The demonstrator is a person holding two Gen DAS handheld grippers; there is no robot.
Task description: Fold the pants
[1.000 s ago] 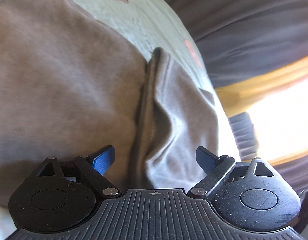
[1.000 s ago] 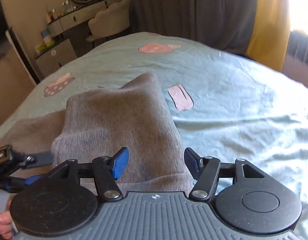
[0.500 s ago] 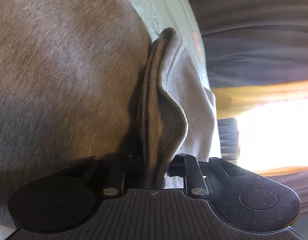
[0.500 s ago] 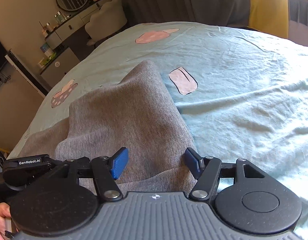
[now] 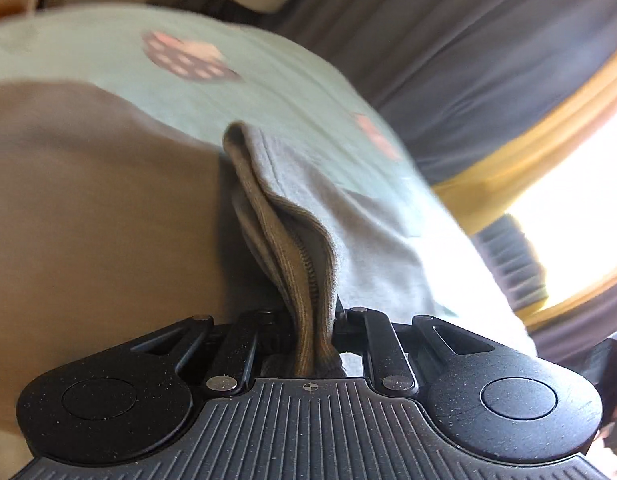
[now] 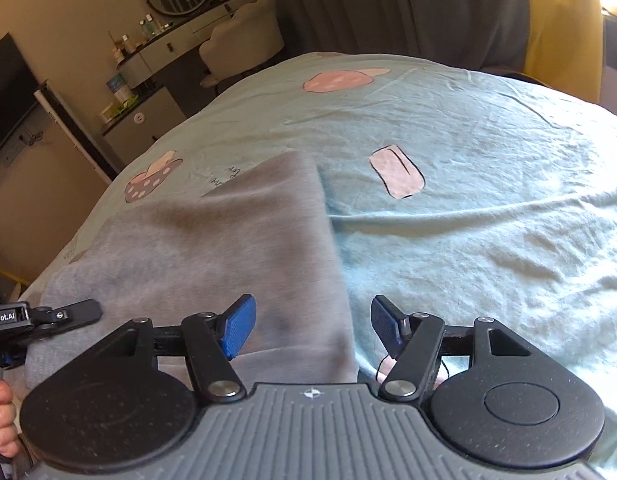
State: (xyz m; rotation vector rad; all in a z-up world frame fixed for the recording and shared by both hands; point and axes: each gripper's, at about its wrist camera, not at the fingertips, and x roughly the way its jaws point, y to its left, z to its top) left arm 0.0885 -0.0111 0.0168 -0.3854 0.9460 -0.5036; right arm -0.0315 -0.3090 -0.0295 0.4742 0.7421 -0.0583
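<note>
Right of the grey pants (image 6: 228,248) the mint bedsheet (image 6: 488,216) lies bare, open passage for a gripper; left side crowded by the left gripper (image 6: 74,312) just beside the pants' edge; dresser (image 6: 156,60) and chair (image 6: 240,44) stand beyond the bed's far-left edge; curtain (image 6: 388,4) behind.

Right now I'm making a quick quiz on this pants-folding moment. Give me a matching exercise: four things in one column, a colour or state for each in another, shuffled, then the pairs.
Things:
1. left claw
2. right claw
3. pants
4. bed sheet

Colours or states:
A. light green with pink patches
B. open, with nothing pinched
C. grey, lying on the bed
D. shut on a fold of cloth

Pairs: 1-D, 2-B, 3-C, 4-A
</note>
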